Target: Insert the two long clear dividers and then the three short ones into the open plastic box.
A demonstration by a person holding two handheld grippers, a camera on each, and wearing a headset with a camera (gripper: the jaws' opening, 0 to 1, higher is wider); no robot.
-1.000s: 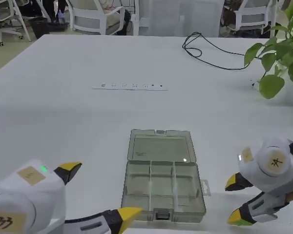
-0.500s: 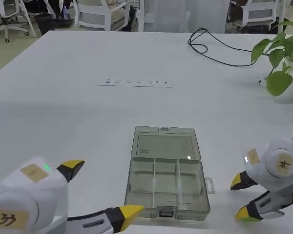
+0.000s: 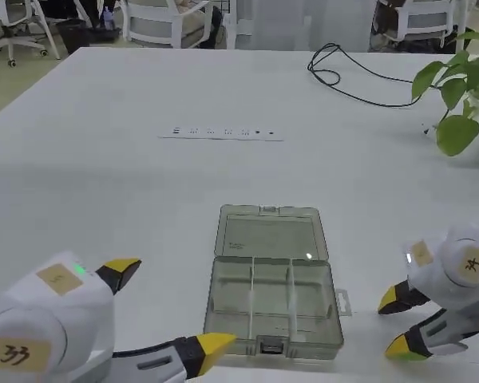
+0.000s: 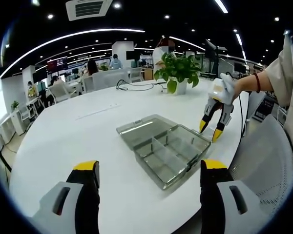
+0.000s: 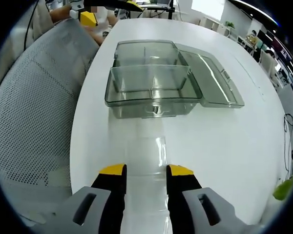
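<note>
The open clear plastic box [image 3: 271, 307] sits near the table's front edge, its lid [image 3: 267, 233] lying flat behind it. Two clear dividers [image 3: 252, 295] run front to back inside it. My left gripper [image 3: 166, 308] hovers open at the box's front left with nothing between its fingers; in the left gripper view the box [image 4: 173, 156] lies just ahead of it. My right gripper [image 3: 397, 323] is to the right of the box. In the right gripper view it [image 5: 146, 169] is shut on a clear divider strip [image 5: 146, 153] that points at the box [image 5: 149, 83].
A white power strip [image 3: 223, 133] lies mid-table, with a black cable [image 3: 343, 72] and a potted plant [image 3: 459, 88] at the far right. A mesh chair [image 5: 34, 122] stands beside the table edge. Office chairs line the far side.
The head camera has shifted a little. My right gripper has drifted slightly right, away from the box. The left gripper and the box have stayed put.
</note>
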